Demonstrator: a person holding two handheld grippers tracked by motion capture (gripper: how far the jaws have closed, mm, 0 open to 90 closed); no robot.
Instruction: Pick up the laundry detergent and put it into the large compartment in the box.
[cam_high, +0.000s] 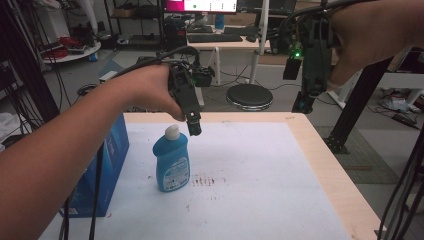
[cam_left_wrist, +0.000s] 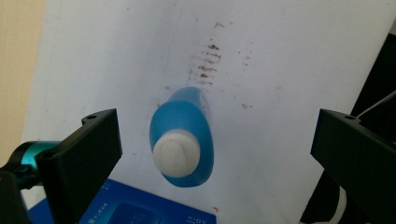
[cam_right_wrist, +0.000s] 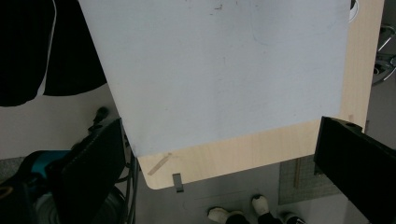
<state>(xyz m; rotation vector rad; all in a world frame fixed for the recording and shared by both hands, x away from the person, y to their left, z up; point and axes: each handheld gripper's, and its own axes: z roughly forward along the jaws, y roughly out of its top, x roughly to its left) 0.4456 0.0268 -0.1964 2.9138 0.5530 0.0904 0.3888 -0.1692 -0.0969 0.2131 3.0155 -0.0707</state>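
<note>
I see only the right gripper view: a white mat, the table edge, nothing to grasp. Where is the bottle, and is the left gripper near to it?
Observer: The blue bottle stands upright on the white mat, toward its left side in the high view.
Operator: And the left gripper?
Observer: The left gripper is above the bottle with its jaws wide open; the white cap lies between them in the left gripper view.
Operator: Is something beside the bottle?
Observer: Yes, a blue box stands just left of it.
Operator: Where is my right gripper?
Observer: The right gripper is high, over the far right edge of the table.
</note>
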